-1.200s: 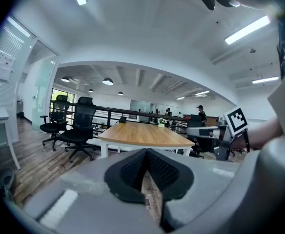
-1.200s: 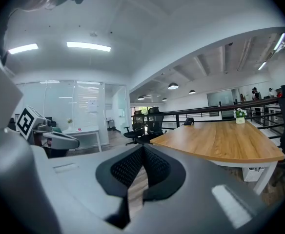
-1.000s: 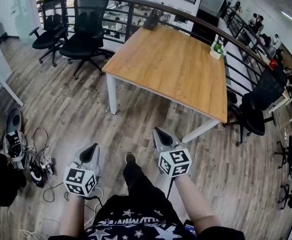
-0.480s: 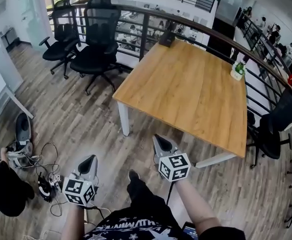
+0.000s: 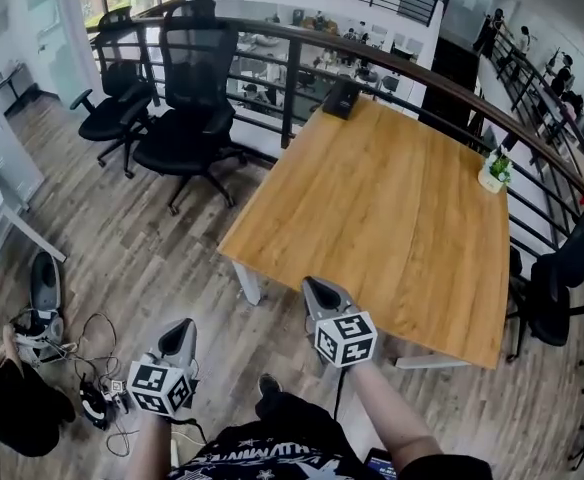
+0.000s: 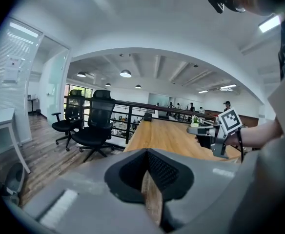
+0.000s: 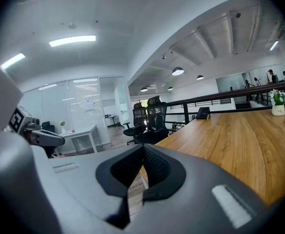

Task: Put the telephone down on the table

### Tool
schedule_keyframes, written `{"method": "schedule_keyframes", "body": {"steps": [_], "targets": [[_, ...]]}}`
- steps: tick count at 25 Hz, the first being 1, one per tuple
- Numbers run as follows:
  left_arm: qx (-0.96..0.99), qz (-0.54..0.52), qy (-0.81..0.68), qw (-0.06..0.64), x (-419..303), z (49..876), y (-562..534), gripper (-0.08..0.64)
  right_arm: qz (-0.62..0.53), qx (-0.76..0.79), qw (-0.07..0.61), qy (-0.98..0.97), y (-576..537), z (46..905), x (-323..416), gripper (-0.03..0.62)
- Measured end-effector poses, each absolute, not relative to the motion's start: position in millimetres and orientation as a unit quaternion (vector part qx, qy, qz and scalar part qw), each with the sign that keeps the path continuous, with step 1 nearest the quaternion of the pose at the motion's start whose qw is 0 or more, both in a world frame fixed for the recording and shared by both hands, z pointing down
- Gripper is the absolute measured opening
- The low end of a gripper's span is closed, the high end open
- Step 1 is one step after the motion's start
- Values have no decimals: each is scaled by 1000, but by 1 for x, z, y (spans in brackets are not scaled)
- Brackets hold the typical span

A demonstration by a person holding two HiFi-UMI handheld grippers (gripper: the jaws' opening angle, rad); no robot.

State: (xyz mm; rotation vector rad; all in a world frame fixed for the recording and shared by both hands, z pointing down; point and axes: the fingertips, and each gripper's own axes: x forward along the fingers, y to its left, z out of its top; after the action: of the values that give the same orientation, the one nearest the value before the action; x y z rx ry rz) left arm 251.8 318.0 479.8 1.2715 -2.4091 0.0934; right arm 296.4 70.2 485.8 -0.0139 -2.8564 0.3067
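Note:
A black telephone (image 5: 341, 98) sits at the far edge of the wooden table (image 5: 392, 218), by the railing; it also shows small in the right gripper view (image 7: 202, 112) and the left gripper view (image 6: 148, 116). My left gripper (image 5: 179, 330) hangs over the wooden floor, short of the table's near corner, shut with nothing in it (image 6: 146, 152). My right gripper (image 5: 317, 290) reaches just over the table's near edge, also shut and empty (image 7: 142, 147). Both point toward the table and are far from the telephone.
A small potted plant (image 5: 493, 173) stands at the table's far right. Black office chairs (image 5: 187, 98) stand left of the table. A dark railing (image 5: 422, 68) runs behind it. Cables and devices (image 5: 42, 328) lie on the floor at left. Another chair (image 5: 562, 278) is at right.
Both grippers have been carried forward toward the table, which now looms closer; the right gripper has come up to its near edge. Both jaws stay shut.

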Motion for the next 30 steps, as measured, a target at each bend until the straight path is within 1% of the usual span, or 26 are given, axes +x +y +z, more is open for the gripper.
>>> {"method": "schedule_keyframes", "body": {"steps": [7,13,19,23,30], "targets": [[460,36,-865,199,199,473,270,2,118,-5,128,-985,33,487,240,3],[466,42,-861,198,166,472,248,2,132,12,118,-984,7,480,220,2],[491,35,-849,192,114,475,226,2,137,51,117,-982,-15,483,194,2],[521,30,-830,197,63,484,212,2,133,99,116,-979,-28,483,167,2],[583,31,-787,197,-55,482,181,2,138,180,116,-967,-34,483,92,2]]}}
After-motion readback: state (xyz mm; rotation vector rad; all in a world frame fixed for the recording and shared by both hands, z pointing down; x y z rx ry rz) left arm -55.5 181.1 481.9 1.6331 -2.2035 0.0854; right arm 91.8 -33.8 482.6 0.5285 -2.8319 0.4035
